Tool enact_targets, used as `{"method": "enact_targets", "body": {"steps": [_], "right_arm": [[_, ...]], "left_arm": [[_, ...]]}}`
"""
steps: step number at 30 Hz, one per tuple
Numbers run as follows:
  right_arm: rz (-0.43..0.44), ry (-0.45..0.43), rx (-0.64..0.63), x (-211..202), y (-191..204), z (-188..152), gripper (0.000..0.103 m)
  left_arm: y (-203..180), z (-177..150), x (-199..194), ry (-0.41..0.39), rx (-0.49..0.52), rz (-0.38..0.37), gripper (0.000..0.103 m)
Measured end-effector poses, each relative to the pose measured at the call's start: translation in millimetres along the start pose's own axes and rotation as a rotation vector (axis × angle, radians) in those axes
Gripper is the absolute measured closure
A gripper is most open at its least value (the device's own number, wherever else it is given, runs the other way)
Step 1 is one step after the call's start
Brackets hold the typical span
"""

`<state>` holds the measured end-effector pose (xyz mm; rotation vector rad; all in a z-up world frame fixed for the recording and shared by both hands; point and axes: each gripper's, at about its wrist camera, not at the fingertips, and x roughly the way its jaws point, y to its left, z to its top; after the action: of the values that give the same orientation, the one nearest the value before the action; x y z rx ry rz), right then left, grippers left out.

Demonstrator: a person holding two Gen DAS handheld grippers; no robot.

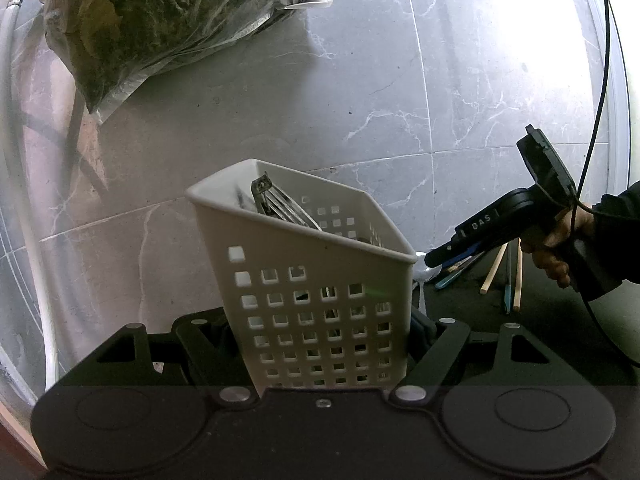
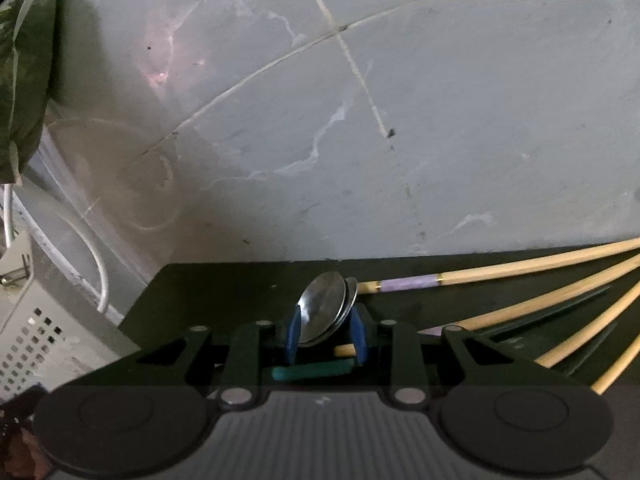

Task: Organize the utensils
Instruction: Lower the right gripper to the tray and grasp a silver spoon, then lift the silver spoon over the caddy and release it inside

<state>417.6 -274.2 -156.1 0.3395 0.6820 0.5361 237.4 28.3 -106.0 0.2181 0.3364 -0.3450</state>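
A white perforated utensil basket (image 1: 320,300) sits between the jaws of my left gripper (image 1: 320,344), which is shut on its lower walls; metal utensils (image 1: 280,204) stand inside it. The basket's corner also shows at the left edge of the right wrist view (image 2: 28,332). My right gripper (image 2: 325,334) is shut on two stacked metal spoons (image 2: 326,306), their bowls up between the blue pads (image 2: 294,332). In the left wrist view the right gripper (image 1: 436,258) reaches in from the right, just beside the basket's rim.
Several wooden chopsticks (image 2: 520,274) and dark chopsticks (image 2: 560,304) lie on a black mat (image 2: 224,284) to the right. A plastic bag of greens (image 1: 160,20) leans on the grey marble tiled wall. A white hose (image 1: 24,200) runs down the left.
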Motion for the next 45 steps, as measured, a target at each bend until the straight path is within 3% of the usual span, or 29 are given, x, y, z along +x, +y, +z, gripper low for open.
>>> {"method": "enact_targets", "body": {"steps": [2, 5, 12, 16, 28, 39, 45], "right_arm": [[0.014, -0.005, 0.021, 2, -1, 1, 0.074], [0.028, -0.005, 0.054, 2, -5, 0, 0.094], [0.018, -0.056, 0.105, -7, -8, -4, 0.100], [-0.057, -0.129, 0.049, -28, 6, 2, 0.101], [-0.297, -0.304, -0.362, -90, 91, 14, 0.103], [-0.411, -0.380, -0.422, -122, 118, 11, 0.103], [-0.396, -0.480, -0.459, -150, 151, 17, 0.103]], "left_arm": [[0, 0, 0, 0.000, 0.000, 0.000, 0.025], [0, 0, 0, 0.000, -0.001, 0.000, 0.025], [0, 0, 0, 0.000, -0.001, 0.000, 0.025], [0, 0, 0, -0.001, -0.001, 0.000, 0.025], [4, -4, 1, -0.010, 0.002, -0.011, 0.025], [8, -8, -1, -0.024, 0.011, -0.031, 0.025], [10, -10, -2, -0.028, 0.010, -0.042, 0.025]]}}
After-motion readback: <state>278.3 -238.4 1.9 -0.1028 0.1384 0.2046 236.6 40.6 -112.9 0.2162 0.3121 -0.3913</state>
